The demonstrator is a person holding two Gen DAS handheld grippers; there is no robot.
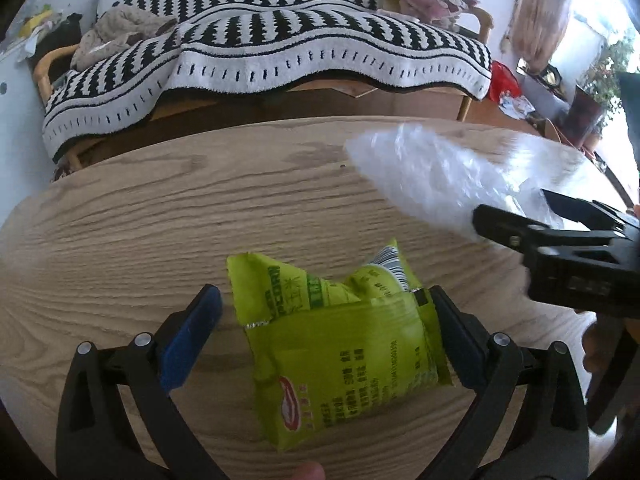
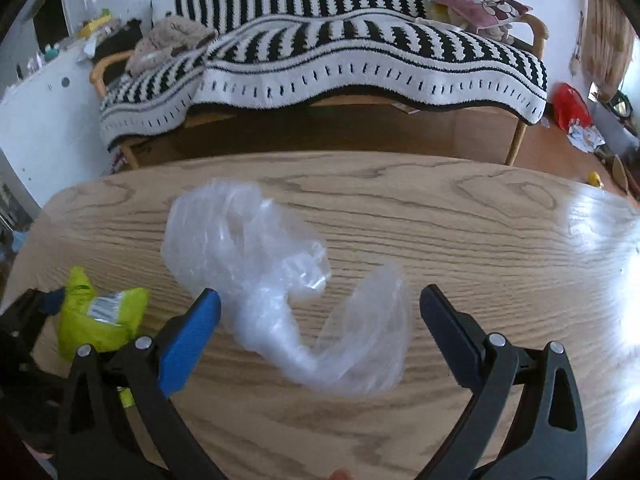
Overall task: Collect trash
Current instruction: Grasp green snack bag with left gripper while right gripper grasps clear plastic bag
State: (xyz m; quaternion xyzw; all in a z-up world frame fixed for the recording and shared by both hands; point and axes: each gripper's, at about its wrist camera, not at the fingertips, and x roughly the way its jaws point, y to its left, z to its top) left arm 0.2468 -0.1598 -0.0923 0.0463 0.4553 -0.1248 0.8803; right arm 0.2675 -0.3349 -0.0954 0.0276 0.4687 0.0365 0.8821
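Straddling the green snack wrapper (image 1: pixel 340 344), left gripper (image 1: pixel 324 300) jaws apart; right gripper (image 2: pixel 320 300) likewise spread around clear plastic bag (image 2: pixel 280 280).

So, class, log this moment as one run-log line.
left gripper: open around green snack wrapper | right gripper: open around clear plastic bag | wooden table

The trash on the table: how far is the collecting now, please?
Nothing looks collected yet. The green snack wrapper lies on the wooden table between the open fingers of the left gripper. The clear plastic bag sits between the open fingers of the right gripper. Neither is clamped. Both pieces must be gripped and carried away; no bin is visible.
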